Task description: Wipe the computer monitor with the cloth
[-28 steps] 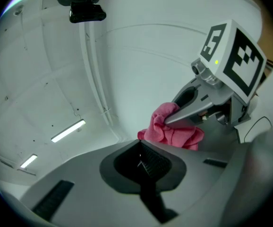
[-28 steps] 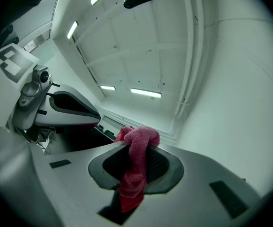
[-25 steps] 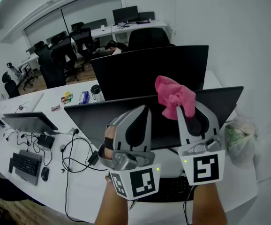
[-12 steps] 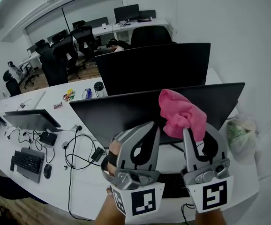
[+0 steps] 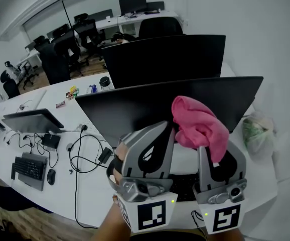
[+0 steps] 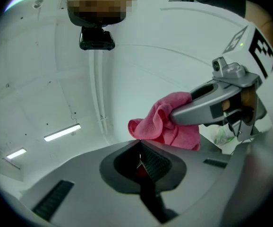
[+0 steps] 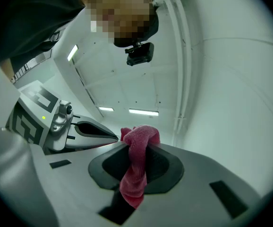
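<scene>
A pink cloth (image 5: 200, 127) bunches out of my right gripper (image 5: 208, 147), which is shut on it and points up toward the head camera. In the right gripper view the cloth (image 7: 136, 167) hangs pinched between the jaws of that gripper (image 7: 139, 143). My left gripper (image 5: 157, 132) is beside it, shut with nothing in it. Its own view shows the jaws closed together on my left gripper (image 6: 139, 148), with the cloth (image 6: 167, 124) just beyond. Behind both grippers stands the near black monitor (image 5: 130, 112), dark, and a second monitor (image 5: 165, 59) stands farther back.
A plastic bag (image 5: 257, 133) lies at the desk's right end by the white wall. A black keyboard (image 5: 184, 194) sits under the grippers. Cables (image 5: 82, 157), another keyboard (image 5: 28, 168), a mouse (image 5: 51, 176) and a tilted screen (image 5: 32, 119) lie left. Office chairs (image 5: 59, 54) stand behind.
Both grippers have come lower and closer to the head camera, in front of the near monitor. The pink cloth stays held in the right gripper.
</scene>
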### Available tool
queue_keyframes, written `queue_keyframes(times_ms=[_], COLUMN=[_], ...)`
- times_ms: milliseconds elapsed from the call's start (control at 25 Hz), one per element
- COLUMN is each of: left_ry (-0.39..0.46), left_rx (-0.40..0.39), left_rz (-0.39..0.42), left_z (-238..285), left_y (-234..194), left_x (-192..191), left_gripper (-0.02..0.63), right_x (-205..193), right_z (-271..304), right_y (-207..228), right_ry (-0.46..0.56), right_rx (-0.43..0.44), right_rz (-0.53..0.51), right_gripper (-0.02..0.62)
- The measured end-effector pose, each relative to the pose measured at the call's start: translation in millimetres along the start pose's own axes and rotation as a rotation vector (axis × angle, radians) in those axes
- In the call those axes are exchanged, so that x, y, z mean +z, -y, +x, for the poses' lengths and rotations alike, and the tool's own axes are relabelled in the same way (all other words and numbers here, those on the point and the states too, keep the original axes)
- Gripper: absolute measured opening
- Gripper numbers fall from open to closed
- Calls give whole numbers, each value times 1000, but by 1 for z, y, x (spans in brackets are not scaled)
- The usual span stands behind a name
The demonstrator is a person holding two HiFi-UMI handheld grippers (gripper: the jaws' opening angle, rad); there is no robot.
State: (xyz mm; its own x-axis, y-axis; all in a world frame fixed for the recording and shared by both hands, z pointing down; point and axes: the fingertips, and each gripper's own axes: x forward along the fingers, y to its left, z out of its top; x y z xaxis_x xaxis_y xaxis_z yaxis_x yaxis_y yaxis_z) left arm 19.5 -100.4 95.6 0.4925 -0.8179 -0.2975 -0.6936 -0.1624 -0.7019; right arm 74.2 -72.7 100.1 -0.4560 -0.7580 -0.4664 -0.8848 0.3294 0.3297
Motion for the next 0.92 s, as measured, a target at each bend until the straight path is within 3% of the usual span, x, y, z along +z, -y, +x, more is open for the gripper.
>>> queue_keyframes(times_ms=[920], left_ry=[-10], left_rx=[-1], left_rz=[-11], left_z=[1], left_y=[3], left_x=[-4], left_gripper=[6], right_x=[-7], right_z=[0], right_y=[-1], right_ry=[-21], right_rx=[-10], right_rz=[-11], right_gripper=[63])
